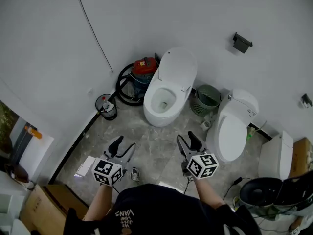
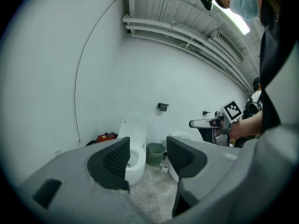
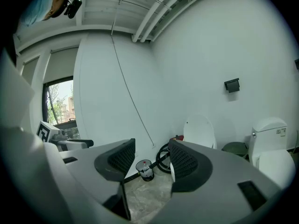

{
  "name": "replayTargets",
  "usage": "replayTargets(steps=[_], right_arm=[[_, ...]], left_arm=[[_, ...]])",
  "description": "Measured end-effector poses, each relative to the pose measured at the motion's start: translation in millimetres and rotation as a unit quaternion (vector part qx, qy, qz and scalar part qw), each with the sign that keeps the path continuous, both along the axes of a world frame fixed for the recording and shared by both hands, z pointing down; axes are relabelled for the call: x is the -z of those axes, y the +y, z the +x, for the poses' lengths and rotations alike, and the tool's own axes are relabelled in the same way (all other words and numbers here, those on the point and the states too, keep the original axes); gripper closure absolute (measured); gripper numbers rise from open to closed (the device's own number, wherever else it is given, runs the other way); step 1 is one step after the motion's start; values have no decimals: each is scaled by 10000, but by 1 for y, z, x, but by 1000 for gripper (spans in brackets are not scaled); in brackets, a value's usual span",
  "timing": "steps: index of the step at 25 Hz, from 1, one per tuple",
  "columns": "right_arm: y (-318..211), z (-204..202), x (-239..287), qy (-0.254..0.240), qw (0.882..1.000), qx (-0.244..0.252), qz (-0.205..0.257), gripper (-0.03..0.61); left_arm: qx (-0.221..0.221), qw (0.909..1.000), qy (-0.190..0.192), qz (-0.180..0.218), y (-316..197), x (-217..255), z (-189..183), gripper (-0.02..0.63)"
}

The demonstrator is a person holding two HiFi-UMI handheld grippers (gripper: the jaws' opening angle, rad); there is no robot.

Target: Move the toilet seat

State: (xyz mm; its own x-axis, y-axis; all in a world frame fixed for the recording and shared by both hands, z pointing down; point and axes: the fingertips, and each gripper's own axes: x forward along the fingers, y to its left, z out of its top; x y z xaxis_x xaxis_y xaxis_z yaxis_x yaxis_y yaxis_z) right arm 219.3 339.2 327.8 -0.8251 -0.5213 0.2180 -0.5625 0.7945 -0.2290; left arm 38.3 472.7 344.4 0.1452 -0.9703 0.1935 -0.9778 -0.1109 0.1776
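Observation:
A white toilet (image 1: 164, 99) stands at the wall with its seat and lid (image 1: 178, 67) raised upright. A second white toilet (image 1: 232, 131) to its right has its lid down. Both grippers hover over the floor in front of them, apart from either toilet. My left gripper (image 1: 123, 147) is open and holds nothing; between its jaws (image 2: 147, 155) I see the open toilet (image 2: 133, 146). My right gripper (image 1: 188, 142) is open and empty too (image 3: 152, 160), with the raised lid (image 3: 200, 130) beyond it.
A red vacuum with a black hose (image 1: 142, 70) sits left of the open toilet. A green basket (image 1: 208, 97) stands between the toilets and a small bin (image 1: 106, 106) by the left wall. A cardboard box (image 1: 39, 207) lies at the lower left, a white tank (image 1: 276, 155) at the right.

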Motion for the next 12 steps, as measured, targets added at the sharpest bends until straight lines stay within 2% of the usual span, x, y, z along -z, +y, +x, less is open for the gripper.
replayTargets(steps=[5, 12], right_arm=[[-31, -41, 0, -78, 9995, -308, -51, 365], [-67, -68, -16, -164, 9959, -841, -296, 373]], left_arm=[[-180, 9998, -58, -82, -32, -1, -51, 374], [-649, 9976, -192, -153, -83, -3, -92, 374]])
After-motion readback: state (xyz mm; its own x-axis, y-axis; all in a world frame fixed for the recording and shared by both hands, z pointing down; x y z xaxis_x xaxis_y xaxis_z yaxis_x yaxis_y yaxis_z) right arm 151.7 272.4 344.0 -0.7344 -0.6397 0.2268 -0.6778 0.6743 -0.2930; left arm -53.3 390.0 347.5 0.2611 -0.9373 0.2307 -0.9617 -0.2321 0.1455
